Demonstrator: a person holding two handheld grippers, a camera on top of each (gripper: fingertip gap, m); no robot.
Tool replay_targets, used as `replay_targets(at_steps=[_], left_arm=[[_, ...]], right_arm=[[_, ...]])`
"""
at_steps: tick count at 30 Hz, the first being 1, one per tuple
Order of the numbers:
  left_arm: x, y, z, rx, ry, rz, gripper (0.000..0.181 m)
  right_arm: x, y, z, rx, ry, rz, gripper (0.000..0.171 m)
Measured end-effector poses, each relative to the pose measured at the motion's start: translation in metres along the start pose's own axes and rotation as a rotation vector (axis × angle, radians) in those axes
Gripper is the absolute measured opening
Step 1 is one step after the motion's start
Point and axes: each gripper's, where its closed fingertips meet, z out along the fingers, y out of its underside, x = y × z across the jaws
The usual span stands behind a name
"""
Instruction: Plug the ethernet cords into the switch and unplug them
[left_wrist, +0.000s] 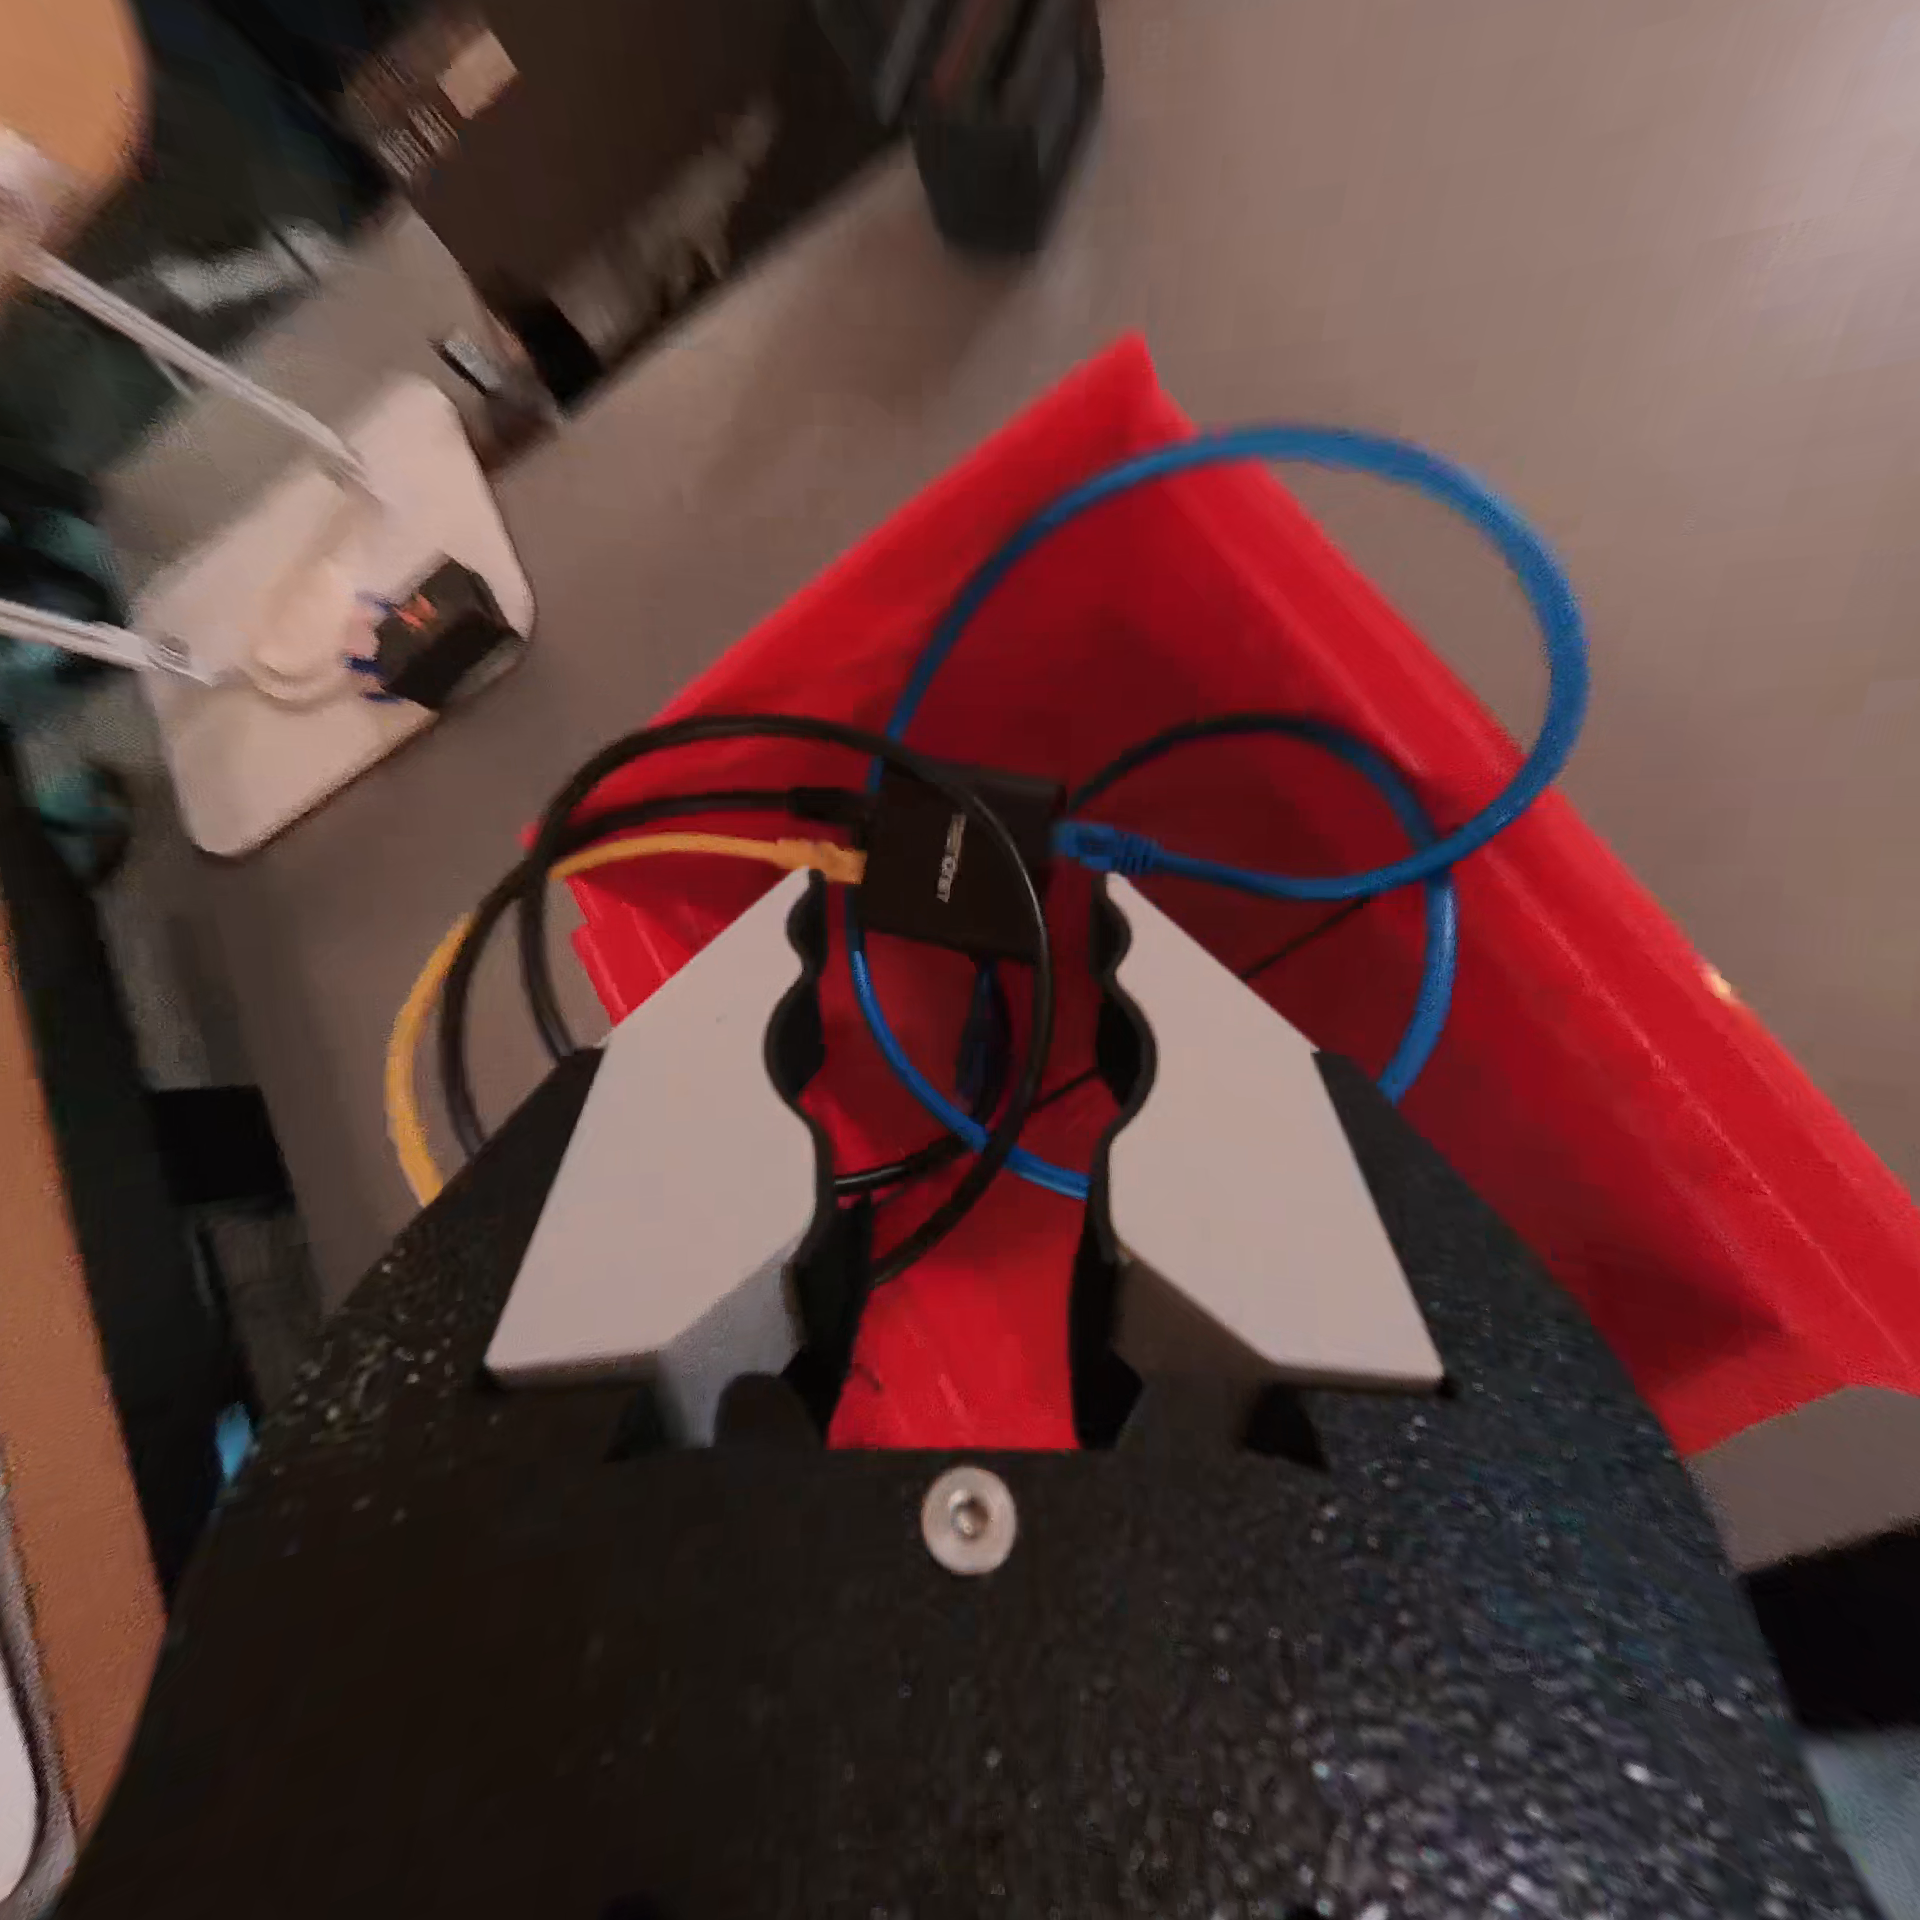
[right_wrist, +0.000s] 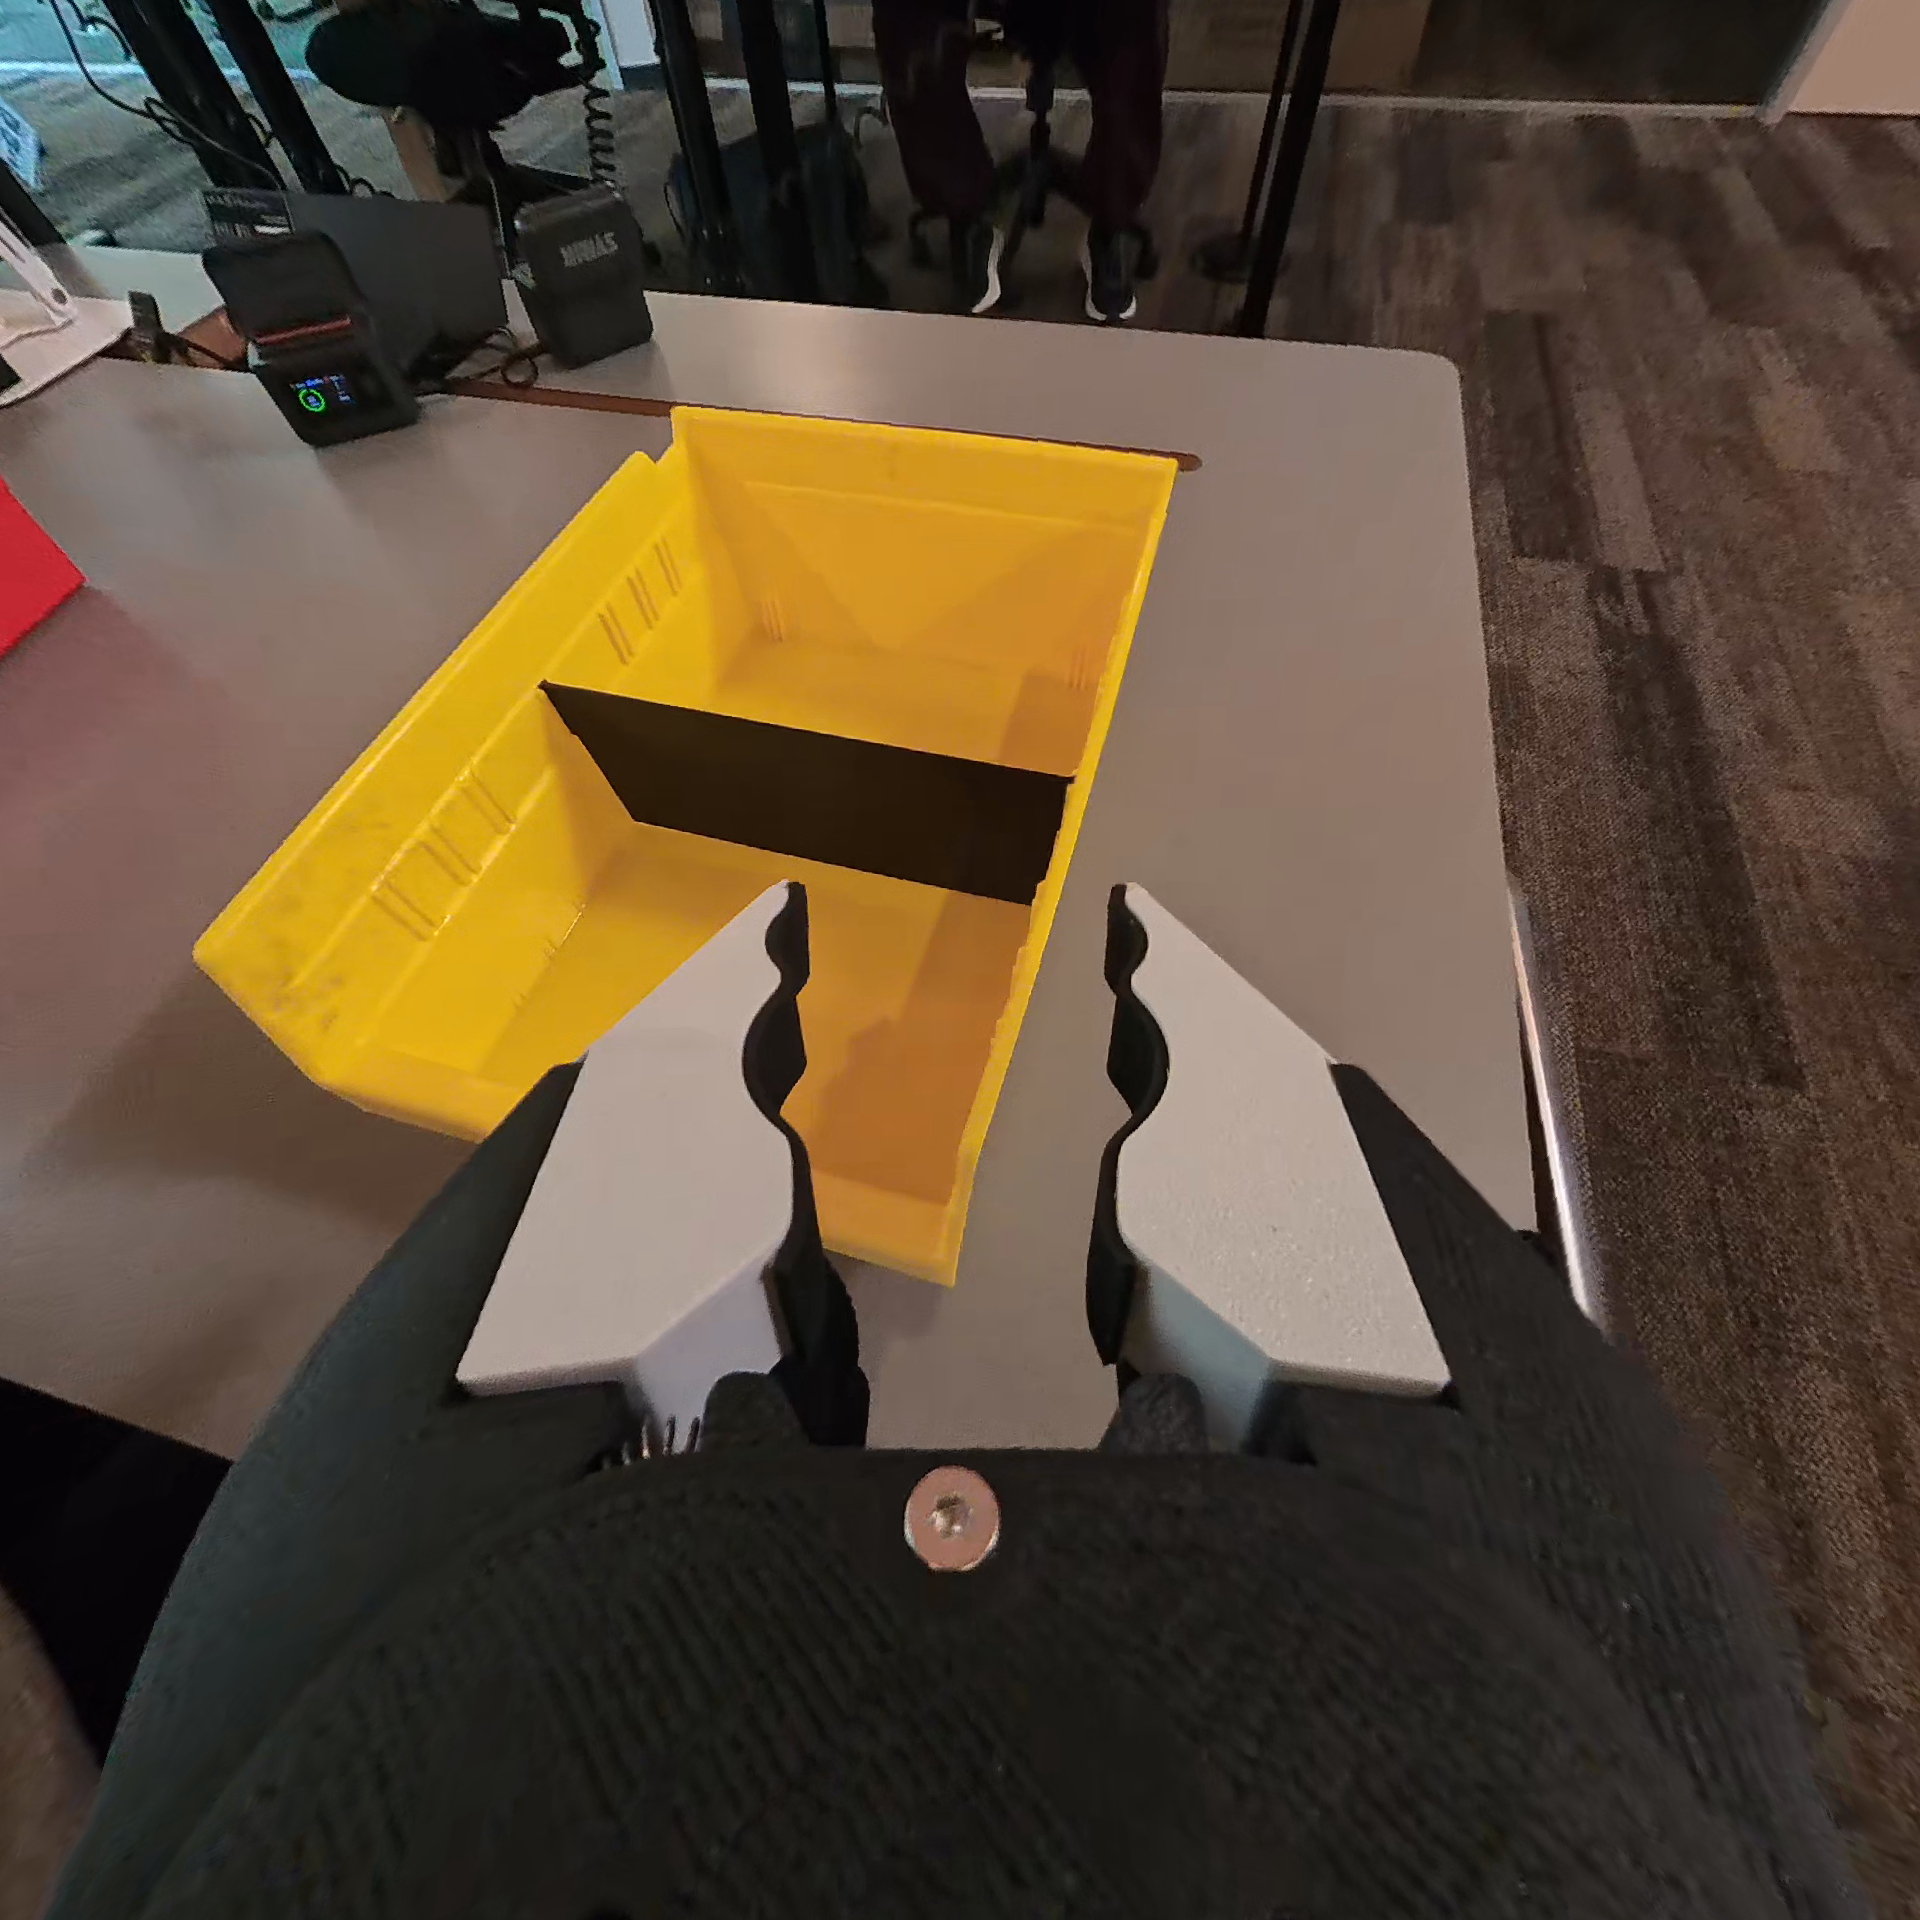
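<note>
Two cords are showing at the switch (left_wrist: 961, 852), which is sitting in the red bin (left_wrist: 1299, 935): the yellow cord (left_wrist: 623, 857) is meeting its left side, seemingly plugged in, and the blue cord (left_wrist: 1351, 883) is lying with its plug at the right side, though the blur is hiding whether that one is seated. A thin black cable (left_wrist: 644, 748) is also running to the switch on the left. By my reading the plugging is partly or wholly done, and the unplugging is yet to come.

The left gripper (left_wrist: 956, 883) is hovering over the red bin with its jaws spread wide and holding nothing; the switch is lying just beyond its tips, between the two fingers, and the cable loops are passing under the gap.

The right gripper (right_wrist: 956, 888) is also gaping wide and empty, pointing at the near compartment of a yellow bin (right_wrist: 312, 977) split by a black divider (right_wrist: 831, 821), well apart from the switch. Only a red corner is peeking in at that view's left edge, on the grey table (right_wrist: 260, 623).
</note>
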Motion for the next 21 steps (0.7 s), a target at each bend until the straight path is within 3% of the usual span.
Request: replay_targets(at_steps=[1,4,9,11,14,16,18,21], left_arm=[[0.002,0.006,0.010,-0.073,0.046,-0.018,0.053],[0.015,0.008,0.034,-0.162,0.204,-0.109,0.069],[-0.007,0.016,0.062,-0.269,0.078,-0.238,0.085],[-0.016,0.029,0.067,-0.358,0.017,-0.383,0.092],[-0.006,0.036,0.077,-0.415,0.093,-0.619,0.120],[0.001,0.040,0.084,-0.450,0.142,-0.728,0.130],[0.008,0.042,0.091,-0.475,0.185,-0.792,0.127],[0.008,0.048,0.102,-0.480,0.181,-0.801,0.098]], right_arm=[[0.001,0.001,0.001,-0.003,-0.001,0.009,0.056],[0.004,0.004,0.003,-0.006,0.000,0.026,0.056],[0.004,0.008,0.007,-0.019,-0.007,0.032,0.055],[0.003,0.009,0.008,-0.027,-0.010,0.031,0.055],[0.000,0.011,0.012,-0.033,-0.020,0.033,0.055],[-0.002,0.012,0.014,-0.039,-0.028,0.031,0.055],[-0.005,0.012,0.017,-0.047,-0.033,0.024,0.054],[-0.009,0.013,0.019,-0.055,-0.040,0.011,0.054]])
